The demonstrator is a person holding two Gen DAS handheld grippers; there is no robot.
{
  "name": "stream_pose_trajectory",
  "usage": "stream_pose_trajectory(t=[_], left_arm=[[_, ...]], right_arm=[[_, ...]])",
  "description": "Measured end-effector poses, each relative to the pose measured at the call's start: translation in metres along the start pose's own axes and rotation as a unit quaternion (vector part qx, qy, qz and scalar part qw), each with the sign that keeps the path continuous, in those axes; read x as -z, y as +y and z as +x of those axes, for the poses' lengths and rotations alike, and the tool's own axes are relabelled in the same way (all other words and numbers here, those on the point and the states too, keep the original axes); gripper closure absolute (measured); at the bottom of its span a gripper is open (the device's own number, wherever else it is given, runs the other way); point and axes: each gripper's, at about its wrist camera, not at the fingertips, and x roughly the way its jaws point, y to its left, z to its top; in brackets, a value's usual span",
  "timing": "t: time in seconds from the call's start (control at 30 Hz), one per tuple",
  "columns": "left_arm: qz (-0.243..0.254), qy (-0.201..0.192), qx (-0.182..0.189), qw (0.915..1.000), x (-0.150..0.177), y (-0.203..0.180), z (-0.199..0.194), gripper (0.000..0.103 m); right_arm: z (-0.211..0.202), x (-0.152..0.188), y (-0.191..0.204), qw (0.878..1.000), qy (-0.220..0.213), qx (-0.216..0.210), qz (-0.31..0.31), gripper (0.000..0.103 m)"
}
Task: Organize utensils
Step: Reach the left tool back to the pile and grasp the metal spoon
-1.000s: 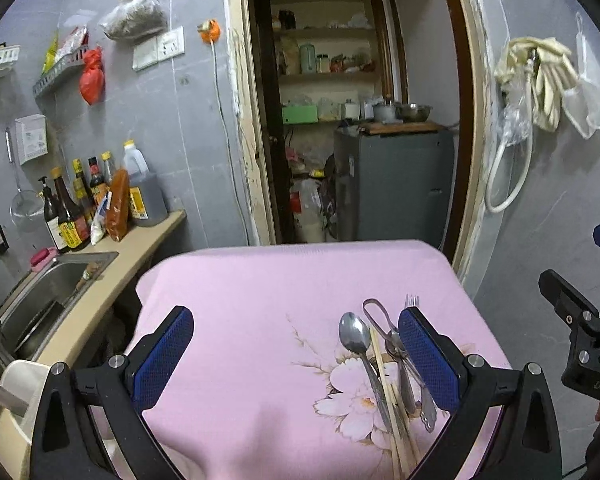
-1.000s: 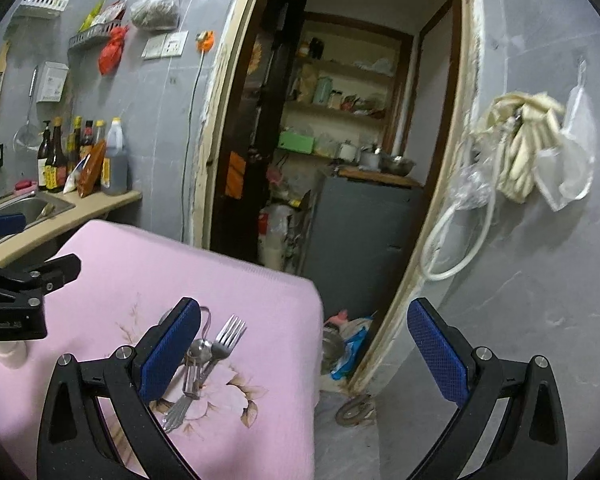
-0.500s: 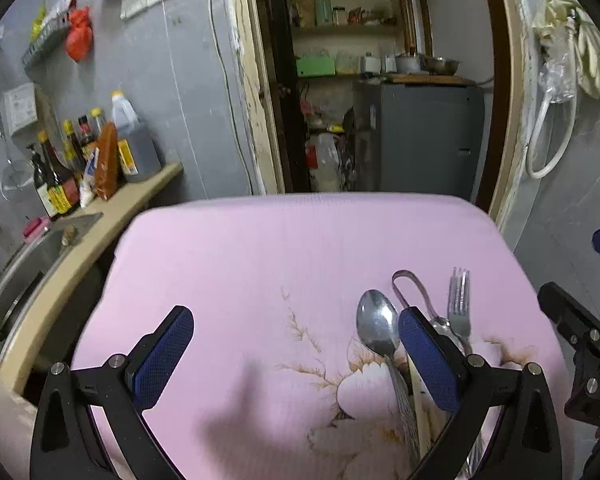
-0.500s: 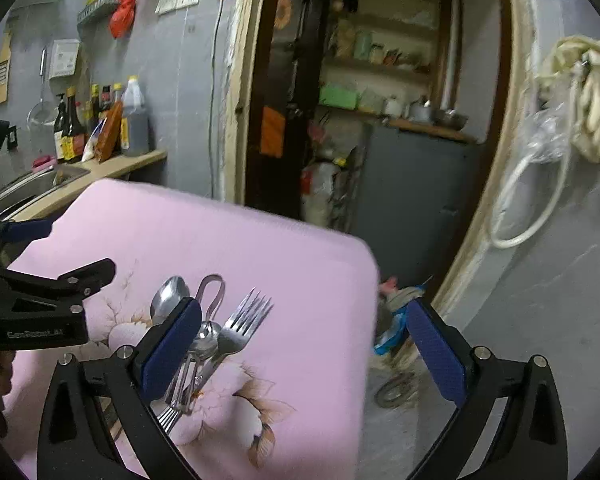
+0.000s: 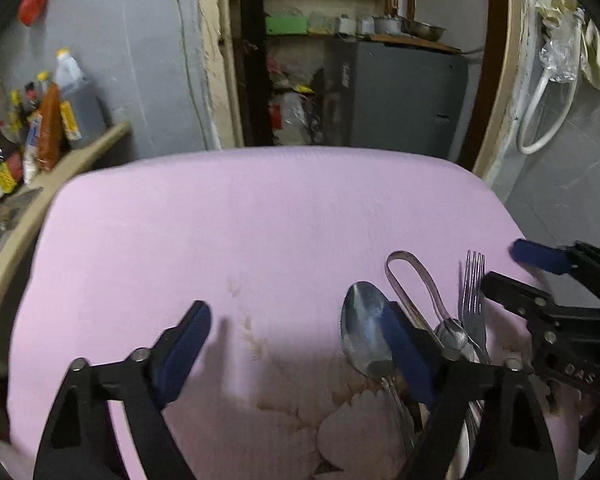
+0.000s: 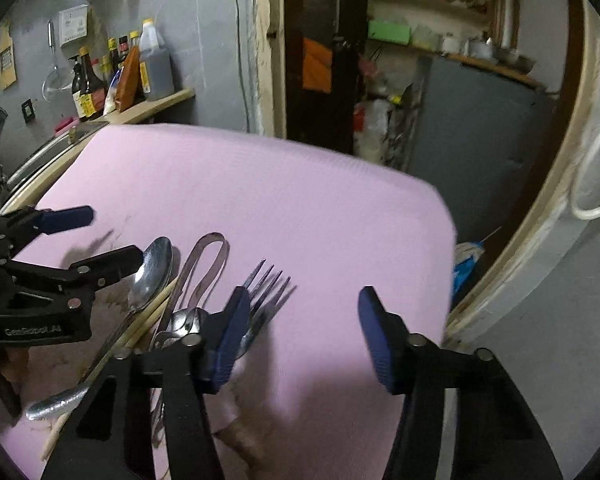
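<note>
A pile of utensils lies on the pink floral cloth: a large metal spoon, metal tongs, a fork, a small spoon and wooden chopsticks. My left gripper is open and empty, its right finger over the large spoon's bowl. My right gripper is open and empty, its left finger just above the fork. The large spoon and tongs lie to its left. Each gripper shows in the other's view.
A counter with sauce bottles and a sink edge lies left of the table. A doorway leads to a grey cabinet and shelves behind. A white hose hangs on the right wall. The cloth's right edge drops to the floor.
Both grippers have moved down and forward toward the utensil pile, and the views tilt lower onto the cloth. Both stay open. The utensils have not moved.
</note>
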Motion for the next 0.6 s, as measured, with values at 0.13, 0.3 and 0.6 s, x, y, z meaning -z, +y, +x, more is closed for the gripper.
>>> stream_pose_trajectory(t=[0.13,0.3,0.6], left_arm=[[-0.001,0.025,0.046,0.9986,-0.001,0.003,0.013,0.039],[0.017,0.029,0.078,0.9963,-0.003,0.001,0.020,0.050],[0.038,0.036,0.112,0.9923,-0.010,-0.004,0.023,0.071]], right_arm=[[0.012,-0.004,-0.003,1.000,0.009,-0.028,-0.005,0.064],[0.022,-0.011,-0.004,0.998,0.016,-0.065,-0.014,0.070],[0.036,-0.026,-0.009,0.987,0.029,-0.149,-0.044,0.070]])
